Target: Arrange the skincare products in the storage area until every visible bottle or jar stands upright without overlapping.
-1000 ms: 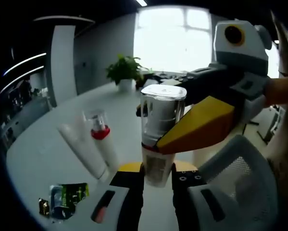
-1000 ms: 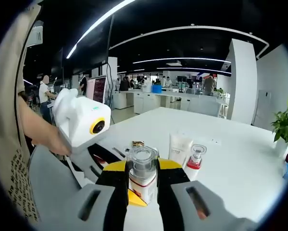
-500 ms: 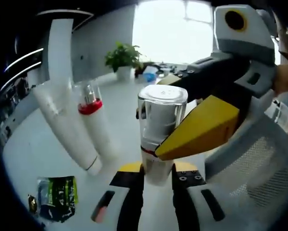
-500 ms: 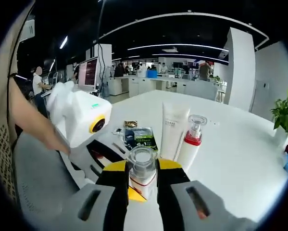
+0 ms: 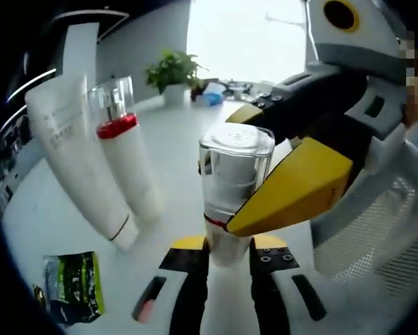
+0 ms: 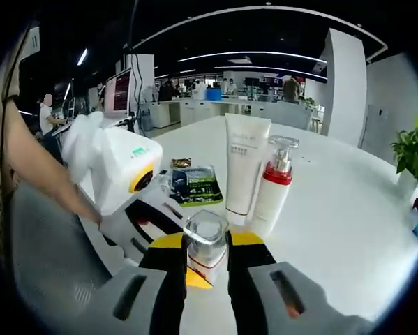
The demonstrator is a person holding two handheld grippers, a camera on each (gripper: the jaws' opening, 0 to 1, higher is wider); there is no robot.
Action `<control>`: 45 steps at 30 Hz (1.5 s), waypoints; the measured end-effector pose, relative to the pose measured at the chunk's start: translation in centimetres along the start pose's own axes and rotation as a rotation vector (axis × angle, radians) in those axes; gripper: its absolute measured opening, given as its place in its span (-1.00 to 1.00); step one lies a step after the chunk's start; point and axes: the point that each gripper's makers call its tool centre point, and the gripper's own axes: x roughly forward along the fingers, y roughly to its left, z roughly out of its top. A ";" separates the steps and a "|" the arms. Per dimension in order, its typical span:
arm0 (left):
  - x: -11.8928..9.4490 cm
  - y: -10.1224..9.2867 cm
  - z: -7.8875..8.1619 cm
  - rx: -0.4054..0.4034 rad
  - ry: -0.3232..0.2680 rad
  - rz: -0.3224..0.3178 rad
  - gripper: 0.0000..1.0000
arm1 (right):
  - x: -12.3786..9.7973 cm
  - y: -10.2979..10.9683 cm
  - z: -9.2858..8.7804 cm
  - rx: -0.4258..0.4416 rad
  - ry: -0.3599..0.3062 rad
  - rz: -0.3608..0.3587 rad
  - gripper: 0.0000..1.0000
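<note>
A small bottle with a clear cap is held between both grippers above the white table. My left gripper is shut on its lower end. The right gripper comes in from the right, its yellow jaw pressed against the bottle's middle. In the right gripper view the same bottle sits between my right gripper's shut jaws, with the left gripper reaching in from the left. A white tube and a pump bottle with a red collar stand upright side by side just beyond.
A green sachet lies flat on the table left of the tube, with a smaller packet behind it. A potted plant stands at the far right edge. A person's arm holds the left gripper. Desks and people fill the background.
Both views have moved closer to the tube and pump bottle, which now loom larger. The clear-capped bottle stays gripped by both grippers.
</note>
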 end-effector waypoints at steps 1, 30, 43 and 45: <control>0.2 0.0 -0.1 0.003 0.004 -0.003 -0.62 | 0.0 -0.1 -0.1 0.002 0.003 -0.001 -0.58; 3.1 4.3 1.6 -0.017 -0.040 -0.018 -0.61 | 2.9 -4.8 0.7 0.012 -0.034 -0.036 -0.57; 3.9 5.8 2.2 -0.021 -0.036 0.007 -0.61 | 3.8 -6.3 1.2 0.003 -0.055 -0.017 -0.57; 3.9 5.9 2.3 -0.025 -0.037 0.014 -0.61 | 3.9 -6.3 1.3 0.000 -0.059 -0.009 -0.57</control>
